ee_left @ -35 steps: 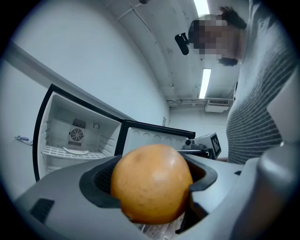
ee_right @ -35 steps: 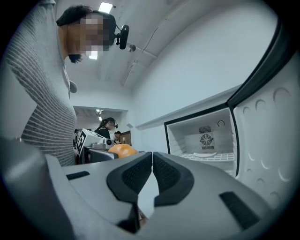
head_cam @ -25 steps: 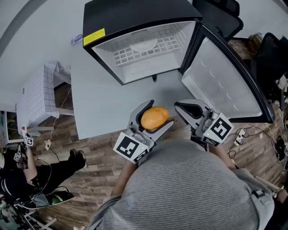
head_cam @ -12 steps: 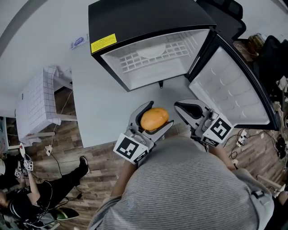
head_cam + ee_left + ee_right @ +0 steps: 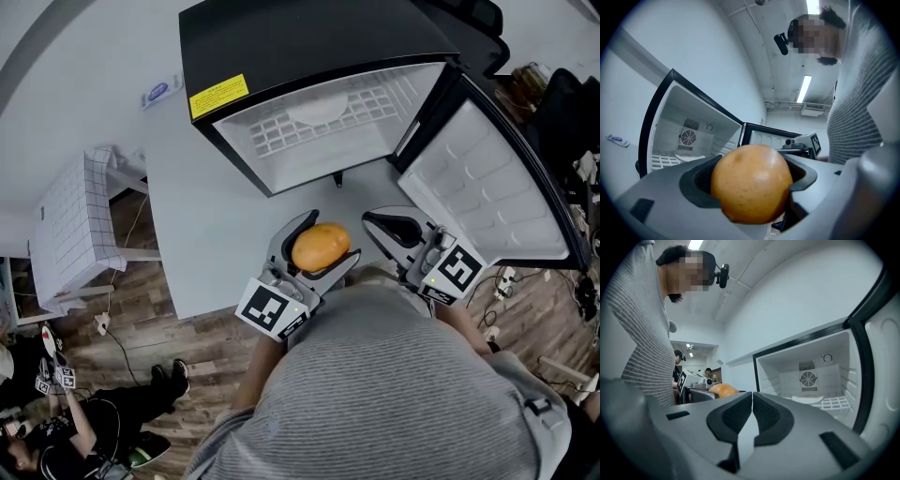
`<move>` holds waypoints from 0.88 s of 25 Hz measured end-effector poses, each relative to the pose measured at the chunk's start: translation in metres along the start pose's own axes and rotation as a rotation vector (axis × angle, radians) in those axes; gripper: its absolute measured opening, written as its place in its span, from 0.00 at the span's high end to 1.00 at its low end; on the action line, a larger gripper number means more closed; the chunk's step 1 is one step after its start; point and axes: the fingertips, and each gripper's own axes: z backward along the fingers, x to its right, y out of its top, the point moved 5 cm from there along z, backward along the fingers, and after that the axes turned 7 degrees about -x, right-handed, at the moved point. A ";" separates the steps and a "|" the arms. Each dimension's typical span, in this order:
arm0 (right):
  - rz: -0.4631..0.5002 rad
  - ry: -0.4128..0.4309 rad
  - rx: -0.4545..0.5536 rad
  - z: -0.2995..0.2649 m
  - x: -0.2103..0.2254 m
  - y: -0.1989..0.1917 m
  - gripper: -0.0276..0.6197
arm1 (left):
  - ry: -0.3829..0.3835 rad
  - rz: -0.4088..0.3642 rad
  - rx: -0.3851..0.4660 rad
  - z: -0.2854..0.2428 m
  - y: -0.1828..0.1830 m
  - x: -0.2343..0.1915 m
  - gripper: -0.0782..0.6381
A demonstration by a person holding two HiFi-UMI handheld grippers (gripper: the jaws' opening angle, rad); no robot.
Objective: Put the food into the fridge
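Head view: the person's grey-sweatered torso [image 5: 394,394] hides both forearms and the near edge of the tabletop [image 5: 216,225], and a second person [image 5: 66,431] at lower left is cut off by the frame edge. The left gripper [image 5: 333,236] pinches the orange [image 5: 320,247] between its two curved jaws. In the left gripper view the fruit [image 5: 752,183] fills the gap, with its underside sunk behind the lower jaw. The right gripper [image 5: 370,219] holds nothing, and its pads are pressed together in the right gripper view [image 5: 752,416]. The fridge [image 5: 309,37] stands open ahead with its door [image 5: 487,178] swung fully to the right. The wire shelf [image 5: 319,117] carries a pale rounded shape at the back, too indistinct to identify. Bare tabletop separates the fridge's lower front edge from both grippers, and the opening is unobstructed. Compared with a second ago, the fridge front lies nearer the grippers in the frame, while the orange's grasp is unchanged.
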 end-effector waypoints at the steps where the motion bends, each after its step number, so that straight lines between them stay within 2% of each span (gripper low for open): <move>1: -0.001 -0.004 -0.001 0.000 0.001 0.000 0.94 | -0.004 -0.001 -0.001 -0.001 0.000 -0.001 0.35; 9: -0.009 -0.024 -0.004 0.000 0.009 -0.001 0.94 | -0.023 0.001 -0.012 -0.009 0.001 -0.007 0.35; 22: -0.029 -0.032 -0.006 0.006 0.031 -0.006 0.94 | 0.012 -0.019 -0.014 -0.023 0.006 -0.030 0.35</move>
